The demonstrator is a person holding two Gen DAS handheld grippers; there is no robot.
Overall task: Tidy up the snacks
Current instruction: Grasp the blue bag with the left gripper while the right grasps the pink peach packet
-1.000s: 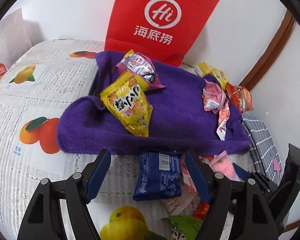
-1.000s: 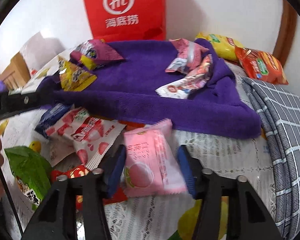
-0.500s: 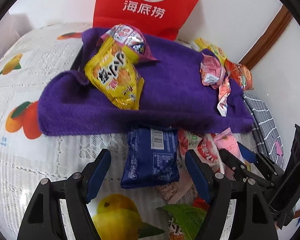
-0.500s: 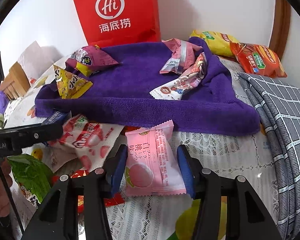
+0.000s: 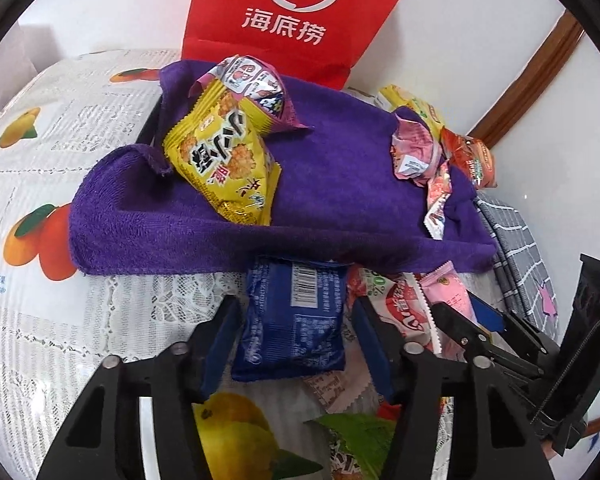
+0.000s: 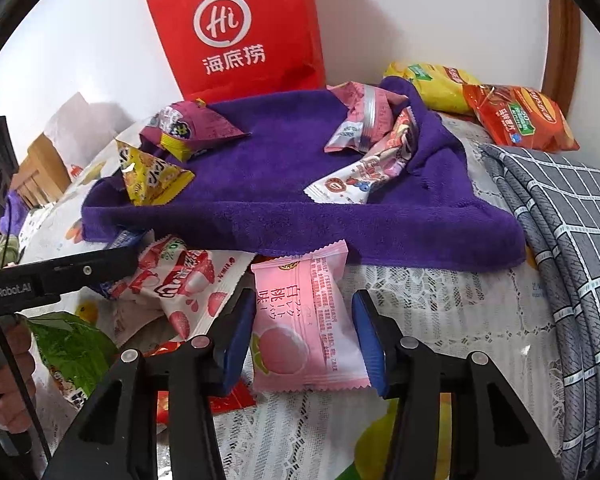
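A red paper bag (image 5: 300,16) printed "Hi" over "海底捞" stands against the wall behind a purple towel (image 5: 332,184). On the towel lie a yellow cracker packet (image 5: 224,164), a magenta packet (image 5: 256,88) and 2 pink-and-white wrappers (image 6: 364,148).

The left gripper (image 5: 292,328) angles down at the towel's near edge; its jaws have just been closing and now clasp a dark blue packet (image 5: 292,320), barcode up, on the lace cloth (image 5: 60,320).

The right gripper (image 6: 302,332) also points down, its blue pads pressed to both sides of a pink peach packet (image 6: 304,320) reading "白桃味". A black tool arm beside it is marked "enRobot.AI".
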